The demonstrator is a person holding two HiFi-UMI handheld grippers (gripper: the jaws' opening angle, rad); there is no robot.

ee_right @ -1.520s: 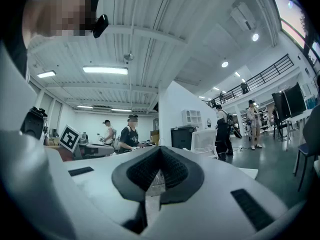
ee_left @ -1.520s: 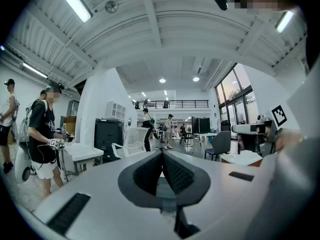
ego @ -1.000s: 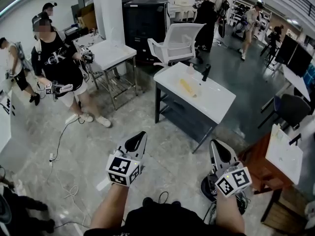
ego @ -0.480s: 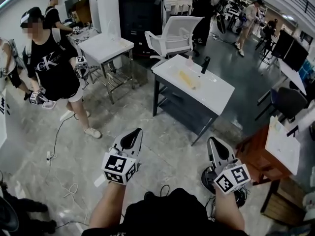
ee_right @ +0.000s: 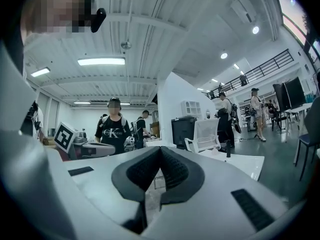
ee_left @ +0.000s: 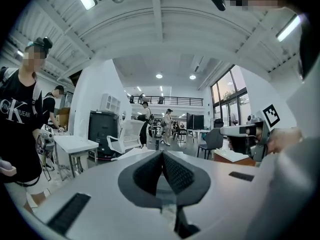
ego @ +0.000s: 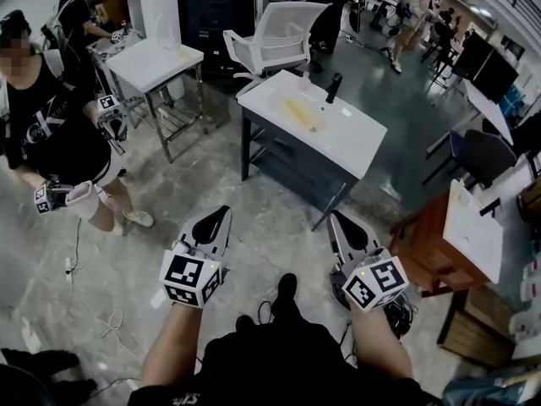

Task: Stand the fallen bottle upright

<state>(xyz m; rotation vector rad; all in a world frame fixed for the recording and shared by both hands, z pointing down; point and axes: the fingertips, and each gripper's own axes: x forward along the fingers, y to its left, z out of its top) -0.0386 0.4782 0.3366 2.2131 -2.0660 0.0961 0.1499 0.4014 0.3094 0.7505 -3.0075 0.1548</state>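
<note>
Left hand-held gripper (ego: 218, 218) and right hand-held gripper (ego: 340, 222): jaws together, nothing between them. Both are carried low over the floor, well apart from the tabletop (ego: 355, 138). The yellowish bottle (ego: 303, 114) lies on its side mid-tabletop, untouched, with a dark bottle (ego: 334, 87) upright near it. Probably the approach stage, so no grasp is set up yet.

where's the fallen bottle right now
In the head view, the pale yellow bottle lies on its side on the white table ahead, upper centre, just left of the upright black bottle.
</note>
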